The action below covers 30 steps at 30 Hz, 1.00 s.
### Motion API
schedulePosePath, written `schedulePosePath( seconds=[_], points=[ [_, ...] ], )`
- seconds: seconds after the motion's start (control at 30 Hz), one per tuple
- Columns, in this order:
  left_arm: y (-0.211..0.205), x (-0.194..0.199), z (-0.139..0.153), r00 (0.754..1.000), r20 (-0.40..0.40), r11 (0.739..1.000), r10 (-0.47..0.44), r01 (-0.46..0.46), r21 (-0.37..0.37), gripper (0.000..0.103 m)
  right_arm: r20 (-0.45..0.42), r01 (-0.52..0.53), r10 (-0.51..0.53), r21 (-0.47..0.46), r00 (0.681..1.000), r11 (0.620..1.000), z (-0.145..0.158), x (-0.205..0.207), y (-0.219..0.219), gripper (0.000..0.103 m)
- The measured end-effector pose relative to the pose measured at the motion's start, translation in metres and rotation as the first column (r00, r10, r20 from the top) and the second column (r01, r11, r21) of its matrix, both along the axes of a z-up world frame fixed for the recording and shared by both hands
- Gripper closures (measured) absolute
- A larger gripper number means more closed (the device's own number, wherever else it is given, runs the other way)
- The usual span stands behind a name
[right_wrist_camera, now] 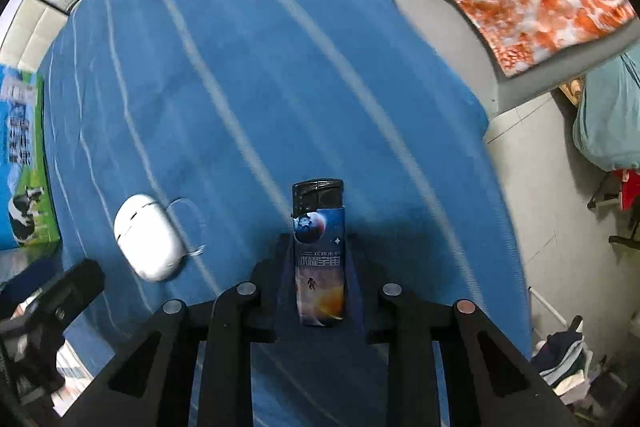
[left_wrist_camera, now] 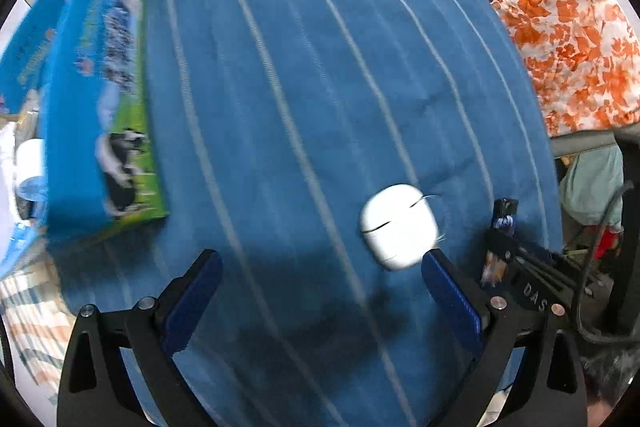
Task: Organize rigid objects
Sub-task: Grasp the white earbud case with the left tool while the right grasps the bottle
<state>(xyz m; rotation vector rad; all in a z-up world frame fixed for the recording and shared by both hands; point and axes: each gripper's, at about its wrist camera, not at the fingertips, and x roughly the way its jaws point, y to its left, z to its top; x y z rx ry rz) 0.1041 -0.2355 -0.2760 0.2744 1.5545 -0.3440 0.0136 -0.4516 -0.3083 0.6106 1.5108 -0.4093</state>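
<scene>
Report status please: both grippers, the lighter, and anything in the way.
Right gripper shut on lighter. Left gripper open, empty, white case beside its right finger. Blue cloth under both; milk box off at the edge, nothing blocking.

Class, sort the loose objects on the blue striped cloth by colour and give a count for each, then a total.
White: 1, the earbud case
Blue and green: 1, the milk carton
Dark, space print: 1, the lighter, held in the right tongs
Total: 3
</scene>
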Motion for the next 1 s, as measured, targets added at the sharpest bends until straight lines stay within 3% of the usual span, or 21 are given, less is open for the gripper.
schedulePosePath(
  seconds=[0.2, 0.27, 0.37, 0.53, 0.7, 0.93, 0.97, 1.0],
  points=[
    [-0.023, 0.012, -0.023, 0.995, -0.086, 0.997, 0.058, -0.063, -0.050, 0.004, -0.001, 0.066, -0.066, 0.028, 0.998, 0.997, -0.001, -0.011, -0.026, 0.076],
    [-0.033, 0.014, -0.032, 0.992, -0.108, 0.997, 0.058, -0.063, -0.045, 0.029, 0.000, 0.072, -0.072, 0.032, 0.997, 0.997, 0.000, -0.013, -0.027, 0.076],
    [-0.048, 0.012, -0.048, 0.991, -0.131, 1.000, 0.023, -0.023, -0.001, 0.053, -0.007, 0.069, -0.069, 0.030, 0.998, 0.997, -0.004, -0.011, -0.029, 0.076],
    [-0.057, 0.001, -0.048, 0.998, -0.056, 0.998, -0.038, 0.040, 0.037, 0.054, -0.017, 0.053, -0.053, 0.005, 0.998, 0.999, -0.003, -0.008, -0.023, 0.076],
    [-0.050, -0.006, -0.044, 0.999, -0.037, 0.999, -0.032, 0.033, 0.037, 0.057, 0.001, 0.022, -0.022, 0.016, 1.000, 1.000, 0.007, -0.003, -0.009, 0.076],
    [-0.012, -0.011, -0.007, 0.997, 0.060, 0.999, -0.043, 0.042, 0.022, 0.060, 0.074, -0.074, 0.073, 0.016, 0.995, 0.997, 0.044, 0.013, 0.034, 0.076],
    [-0.005, -0.011, 0.000, 0.996, 0.075, 0.999, -0.044, 0.043, 0.015, 0.068, 0.086, -0.090, 0.088, 0.018, 0.992, 0.996, 0.050, 0.015, 0.041, 0.076],
    [0.001, -0.012, 0.008, 0.994, 0.096, 0.999, -0.044, 0.043, 0.012, 0.083, 0.100, -0.116, 0.114, 0.020, 0.988, 0.993, 0.059, 0.020, 0.052, 0.076]
  ],
)
